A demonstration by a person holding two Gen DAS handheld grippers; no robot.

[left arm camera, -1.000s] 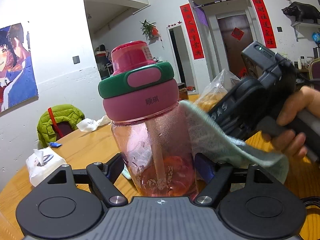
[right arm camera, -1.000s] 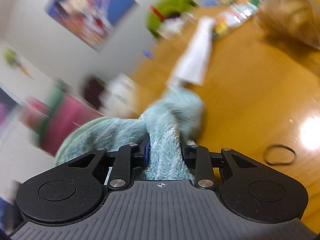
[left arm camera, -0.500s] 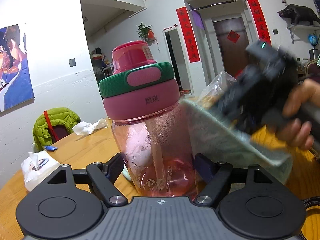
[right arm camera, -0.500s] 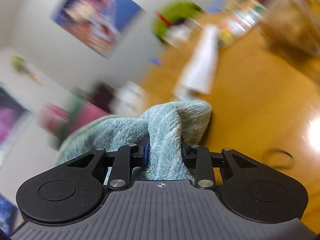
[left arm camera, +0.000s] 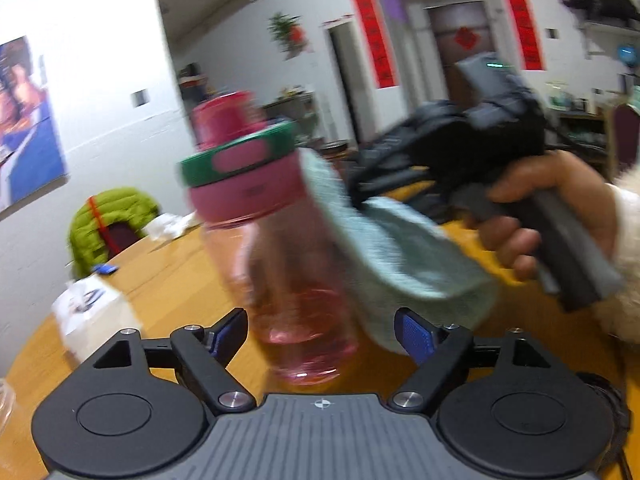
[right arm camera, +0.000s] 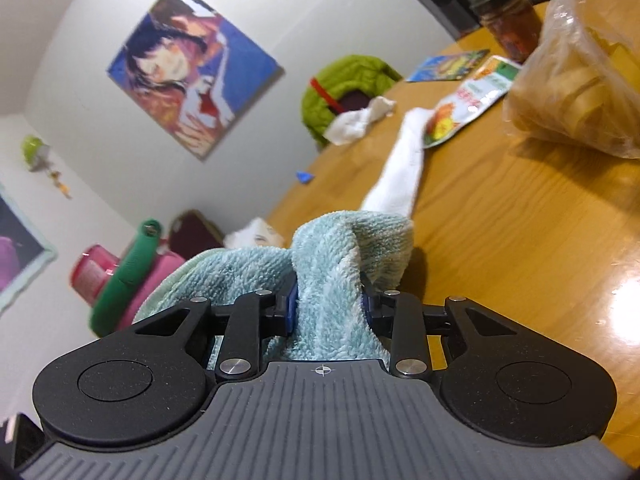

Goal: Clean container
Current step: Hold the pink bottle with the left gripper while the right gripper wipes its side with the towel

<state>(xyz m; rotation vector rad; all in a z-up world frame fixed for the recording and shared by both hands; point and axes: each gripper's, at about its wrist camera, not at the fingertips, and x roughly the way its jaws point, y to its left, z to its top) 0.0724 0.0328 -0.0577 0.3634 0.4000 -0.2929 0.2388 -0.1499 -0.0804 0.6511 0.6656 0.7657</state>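
- Fingers [left arm camera: 416, 338] of the left gripper [left arm camera: 322, 336] stand spread wide, one on each side of the pink bottle [left arm camera: 276, 248], with a gap showing between each blue pad and the bottle's wall.
- Pink bottle stands on the wooden desk [left arm camera: 168, 280] between those fingers, blurred and tilted, its pink cap and green ring at the top – whether the base sits flat on the desk cannot be told.
- Right gripper [right arm camera: 326, 308] has its fingers pinching a fold of the teal towel [right arm camera: 336, 264], which bunches up above them.
- In the left wrist view the teal towel [left arm camera: 400, 256] hangs from the right gripper [left arm camera: 362, 200] and lies against the bottle's right side just below the cap.
- A hand [left arm camera: 556, 204] in a pale sleeve grips the right gripper's handle.
- On the desk beyond – a white cloth [right arm camera: 400, 172], snack packets [right arm camera: 468, 100], a clear bag [right arm camera: 580, 64] and a jar [right arm camera: 508, 20].
- A green jacket [right arm camera: 348, 88] hangs over a chair by the wall.
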